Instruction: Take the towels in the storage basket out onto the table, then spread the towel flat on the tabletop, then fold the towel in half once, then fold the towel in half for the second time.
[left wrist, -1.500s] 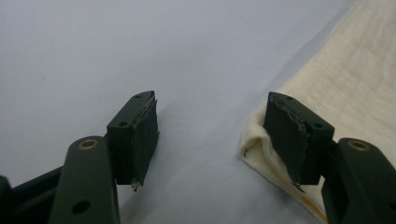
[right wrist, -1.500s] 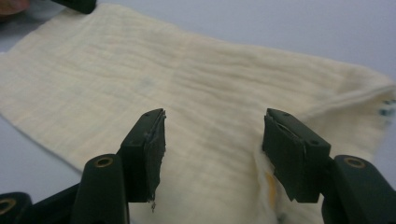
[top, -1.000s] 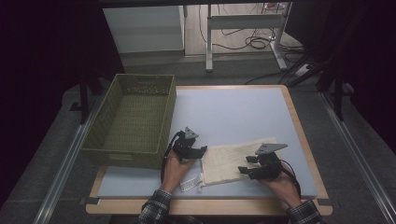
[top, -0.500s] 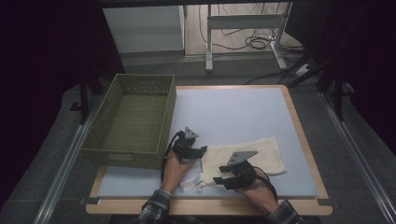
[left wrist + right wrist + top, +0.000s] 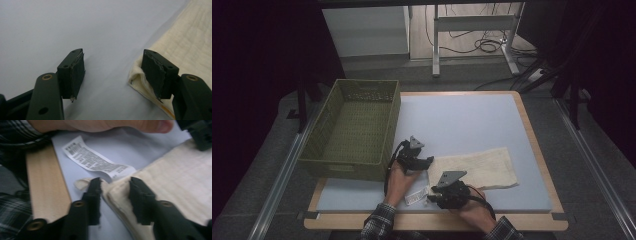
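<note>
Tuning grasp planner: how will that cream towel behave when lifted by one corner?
The cream towel probably sags: it lies flat and its corner bunches between the right gripper jaws. Likely light, thin layers. The care label should dangle.

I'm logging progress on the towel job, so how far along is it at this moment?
Early. The cream towel lies flat on the table, folded at most once. In hand: the right gripper has been closing over the towel's near-left corner by its care label, while the left gripper stands open with one jaw touching the far-left corner. The green basket holds nothing yet.
</note>
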### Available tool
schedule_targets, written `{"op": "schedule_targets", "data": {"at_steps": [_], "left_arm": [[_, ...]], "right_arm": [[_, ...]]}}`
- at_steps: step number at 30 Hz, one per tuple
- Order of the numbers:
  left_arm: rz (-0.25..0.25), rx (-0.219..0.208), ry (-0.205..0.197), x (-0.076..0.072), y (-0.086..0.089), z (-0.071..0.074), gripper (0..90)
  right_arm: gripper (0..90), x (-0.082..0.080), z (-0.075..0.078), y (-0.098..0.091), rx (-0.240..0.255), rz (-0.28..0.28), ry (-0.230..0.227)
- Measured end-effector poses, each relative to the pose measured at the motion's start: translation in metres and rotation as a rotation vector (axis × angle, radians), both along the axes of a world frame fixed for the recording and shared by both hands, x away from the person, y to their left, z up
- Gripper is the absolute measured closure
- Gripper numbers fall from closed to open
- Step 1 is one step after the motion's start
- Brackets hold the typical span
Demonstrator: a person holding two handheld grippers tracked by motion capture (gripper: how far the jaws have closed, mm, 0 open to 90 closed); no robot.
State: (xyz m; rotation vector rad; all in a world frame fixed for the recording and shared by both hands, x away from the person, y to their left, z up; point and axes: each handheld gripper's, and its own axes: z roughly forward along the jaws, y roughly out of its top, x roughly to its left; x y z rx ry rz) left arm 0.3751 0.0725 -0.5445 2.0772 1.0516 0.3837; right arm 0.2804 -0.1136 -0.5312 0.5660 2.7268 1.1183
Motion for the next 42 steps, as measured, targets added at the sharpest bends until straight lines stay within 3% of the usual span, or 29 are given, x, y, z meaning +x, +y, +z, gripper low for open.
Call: {"op": "schedule_targets", "data": {"at_steps": [3,8,16,25,42], "left_arm": [[0.002,0.002,0.0,0.0,0.0,0.0,36.1],[-0.014,-0.001,-0.006,-0.001,0.0,0.001,43.5],[-0.097,-0.033,0.007,-0.006,-0.004,0.002,83.3],[-0.098,-0.053,0.011,-0.007,-0.006,0.005,86.9],[-0.153,-0.085,-0.046,0.004,-0.026,0.042,87.0]], "right_arm": [[74.9,-0.001,-0.001,-0.001,-0.004,-0.008,-0.017],[84.9,0.005,0.0,-0.004,0.015,-0.013,0.03],[85.3,0.007,0.0,-0.006,0.031,-0.009,0.052],[85.3,0.008,0.005,-0.01,0.053,0.005,0.064],[85.3,0.009,0.04,-0.04,0.131,-0.033,0.024]]}}
